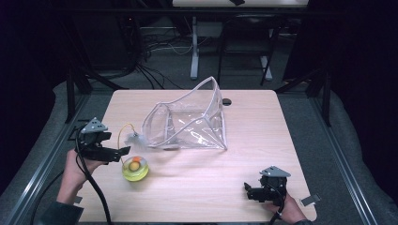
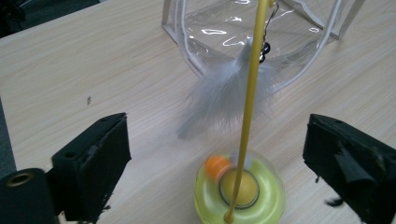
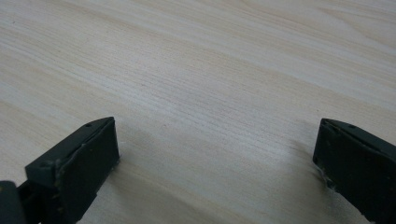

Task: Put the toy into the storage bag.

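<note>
A round yellow-green toy (image 1: 135, 168) with an orange ball (image 2: 215, 167) in it stands on the table's front left. A thin yellow wand (image 2: 252, 93) rises from its middle and carries a grey feather (image 2: 224, 95) at its tip. Behind it lies a clear plastic pouch (image 1: 190, 123) with white edging, its mouth gaping toward the toy. My left gripper (image 1: 126, 151) hovers just left of the toy, jaws wide and touching nothing; in the left gripper view (image 2: 217, 158) the toy sits ahead between them. My right gripper (image 1: 247, 190) rests open at the front right, over bare wood (image 3: 215, 163).
The light wooden table (image 1: 263, 140) has a dark round hole (image 1: 227, 101) near its far edge behind the pouch. Dark frame posts, cables and a table leg stand beyond it. A small grey clip (image 1: 309, 200) lies at the front right corner.
</note>
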### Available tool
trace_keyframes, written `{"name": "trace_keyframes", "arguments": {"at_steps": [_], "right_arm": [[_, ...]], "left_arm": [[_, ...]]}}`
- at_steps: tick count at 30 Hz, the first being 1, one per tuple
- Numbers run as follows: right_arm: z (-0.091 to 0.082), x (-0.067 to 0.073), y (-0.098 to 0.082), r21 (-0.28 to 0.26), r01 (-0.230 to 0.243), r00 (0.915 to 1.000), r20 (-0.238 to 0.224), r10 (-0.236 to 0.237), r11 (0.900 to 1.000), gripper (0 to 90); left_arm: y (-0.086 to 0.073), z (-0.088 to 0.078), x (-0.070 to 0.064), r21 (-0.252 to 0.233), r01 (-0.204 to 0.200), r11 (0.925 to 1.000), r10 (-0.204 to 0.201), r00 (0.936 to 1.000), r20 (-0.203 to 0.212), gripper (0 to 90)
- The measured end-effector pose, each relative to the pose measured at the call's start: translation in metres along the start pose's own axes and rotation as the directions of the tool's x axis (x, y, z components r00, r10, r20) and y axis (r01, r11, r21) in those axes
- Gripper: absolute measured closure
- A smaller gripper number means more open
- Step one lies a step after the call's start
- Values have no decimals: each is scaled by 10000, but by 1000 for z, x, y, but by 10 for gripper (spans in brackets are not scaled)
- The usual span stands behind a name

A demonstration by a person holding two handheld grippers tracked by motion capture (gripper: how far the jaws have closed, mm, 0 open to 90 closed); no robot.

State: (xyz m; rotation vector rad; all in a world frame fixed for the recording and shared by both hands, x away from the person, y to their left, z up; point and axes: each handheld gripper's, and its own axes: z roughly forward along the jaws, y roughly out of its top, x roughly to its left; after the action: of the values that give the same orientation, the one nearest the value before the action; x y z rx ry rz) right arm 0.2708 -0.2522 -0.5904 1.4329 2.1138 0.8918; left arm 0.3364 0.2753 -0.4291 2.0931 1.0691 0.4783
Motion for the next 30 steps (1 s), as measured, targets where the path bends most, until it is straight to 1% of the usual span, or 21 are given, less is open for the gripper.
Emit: {"name": "trace_keyframes", "arguments": {"at_steps": [1, 2, 4, 5, 6, 7, 9, 12, 13, 14, 16, 17, 18, 21, 22, 25, 27, 30], "right_arm": [[0, 0, 0, 5, 0, 10000, -3, 0, 10000, 0], [0, 0, 0, 5, 0, 10000, 0, 0, 10000, 0], [0, 0, 0, -2, 1, 10000, 0, -1, 10000, 0], [0, 0, 0, 0, 2, 10000, 0, -2, 10000, 0], [0, 0, 0, -1, 2, 10000, -1, -2, 10000, 0], [0, 0, 0, -1, 2, 10000, -1, -2, 10000, 0], [0, 0, 0, 4, -1, 10000, -1, 1, 10000, 0], [0, 0, 0, 0, 4, 10000, 0, -4, 10000, 0], [0, 0, 0, 3, 2, 10000, 0, -2, 10000, 0], [0, 0, 0, 3, 2, 10000, 0, -2, 10000, 0], [0, 0, 0, -1, 0, 10000, -2, 0, 10000, 0], [0, 0, 0, 3, 2, 10000, 0, -2, 10000, 0], [0, 0, 0, 3, 2, 10000, 0, -2, 10000, 0], [0, 0, 0, -4, 6, 10000, -4, -6, 10000, 0], [0, 0, 0, 43, 45, 10000, -8, -45, 10000, 0], [0, 0, 0, 45, 23, 10000, -18, -23, 10000, 0], [-1, 0, 0, 43, 23, 10000, -17, -23, 10000, 0], [-1, 0, 0, 33, 38, 10000, -27, -38, 10000, 0]], "left_arm": [[2, -1, 0, -116, -31, 9999, 30, 10000, -40, 158], [3, -3, 0, -204, -7, 9998, 6, 10000, -58, 184], [7, -5, -1, -256, -104, 9996, 103, 9999, -16, 231], [8, -6, -1, -234, -158, 9996, 157, 9999, -20, 275], [10, -7, -2, -246, -174, 9995, 173, 9998, -14, 345], [11, -7, -2, -253, -188, 9995, 189, 9998, 37, 345], [13, -9, -3, -343, -230, 9991, 233, 9997, 83, 451], [12, -11, -4, -276, -263, 9993, 267, 9995, 146, 530], [12, -12, -4, -272, -262, 9993, 267, 9995, 179, 576], [11, -12, -4, -301, -212, 9993, 218, 9996, 203, 576], [10, -12, -4, -200, -214, 9996, 219, 9995, 224, 623], [10, -12, -4, -201, -178, 9996, 182, 9996, 194, 661], [9, -12, -4, -170, -172, 9997, 174, 9997, 151, 661], [8, -12, -3, -170, -99, 9998, 101, 9999, 114, 736], [7, -13, -2, -81, -102, 9999, 104, 9998, 185, 754], [7, -13, -4, -61, -97, 9999, 98, 9997, 214, 793], [7, -14, -4, 19, -130, 9999, 129, 9996, 247, 803], [6, -15, -4, 23, -77, 10000, 77, 9996, 275, 828]]}}
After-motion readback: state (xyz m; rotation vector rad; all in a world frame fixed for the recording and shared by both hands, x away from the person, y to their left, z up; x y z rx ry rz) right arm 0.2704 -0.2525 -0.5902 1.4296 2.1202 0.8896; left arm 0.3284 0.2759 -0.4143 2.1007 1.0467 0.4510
